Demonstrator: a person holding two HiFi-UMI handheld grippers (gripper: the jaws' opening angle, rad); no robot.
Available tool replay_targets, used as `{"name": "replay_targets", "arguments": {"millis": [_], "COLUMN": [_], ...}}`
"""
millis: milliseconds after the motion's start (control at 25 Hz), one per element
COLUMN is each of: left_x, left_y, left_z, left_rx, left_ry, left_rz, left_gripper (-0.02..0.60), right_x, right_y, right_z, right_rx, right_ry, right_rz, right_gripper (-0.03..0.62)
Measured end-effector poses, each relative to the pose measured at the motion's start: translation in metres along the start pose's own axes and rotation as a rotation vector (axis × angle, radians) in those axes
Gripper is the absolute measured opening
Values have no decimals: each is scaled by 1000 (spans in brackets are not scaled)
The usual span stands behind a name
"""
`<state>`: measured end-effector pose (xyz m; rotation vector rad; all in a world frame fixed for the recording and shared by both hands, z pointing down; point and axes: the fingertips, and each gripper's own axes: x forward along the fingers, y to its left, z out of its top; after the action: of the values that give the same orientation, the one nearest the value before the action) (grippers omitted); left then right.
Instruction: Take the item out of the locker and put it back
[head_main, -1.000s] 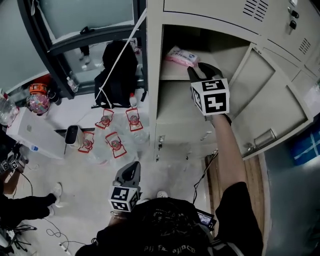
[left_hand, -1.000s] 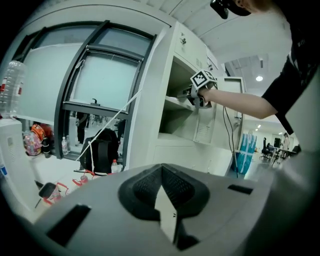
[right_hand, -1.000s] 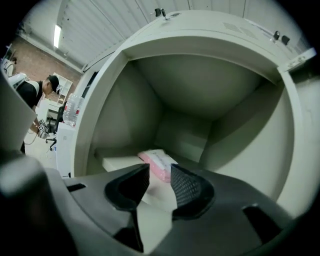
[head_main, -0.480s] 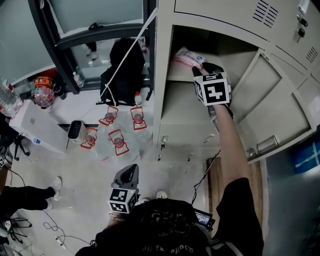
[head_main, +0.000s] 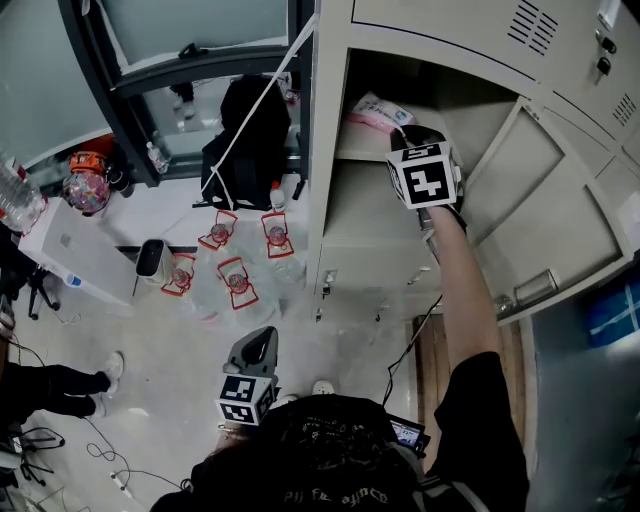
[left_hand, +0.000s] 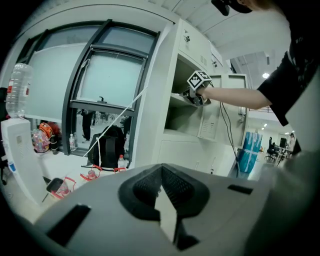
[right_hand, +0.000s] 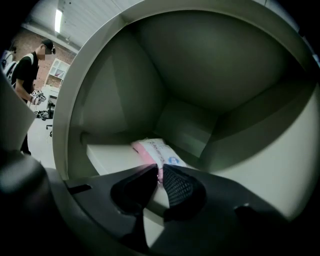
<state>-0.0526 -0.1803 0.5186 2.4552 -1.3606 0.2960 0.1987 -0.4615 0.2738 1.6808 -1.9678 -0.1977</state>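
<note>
Inside the open locker (head_main: 331, 200), at the front edge of its shelf (right_hand: 111, 155), pinches the pink rim of the pink-and-white packet (head_main: 374, 110) (right_hand: 155, 150) with the right gripper (head_main: 400, 134) (right_hand: 160, 175), having just drawn the jaws in onto it, with the packet lying flat on the shelf. Bears a small blue round mark and lines of print on its white face, too small to read. Holds the left gripper (head_main: 262, 344) (left_hand: 161, 191) low, well apart from the locker, pads pressed together on nothing.

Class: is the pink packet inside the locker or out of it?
Inside: the pink packet lies on the shelf, with the locker walls around it.
</note>
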Motion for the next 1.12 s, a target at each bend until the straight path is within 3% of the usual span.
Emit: {"name": "replay_targets", "arguments": {"millis": [520, 1120], "left_x": [-2, -5], "left_y": [8, 2], "left_z": [-3, 5], "left_rx": [-11, -34], "left_ry": [1, -35], "left_rz": [10, -57], "left_gripper": [8, 8], "right_x": [-19, -84], "right_y": [-11, -2], "right_z": [16, 18], "right_rx": [24, 9], "right_ry": [-131, -196], "right_rz": [-97, -152], "right_gripper": [25, 24]}}
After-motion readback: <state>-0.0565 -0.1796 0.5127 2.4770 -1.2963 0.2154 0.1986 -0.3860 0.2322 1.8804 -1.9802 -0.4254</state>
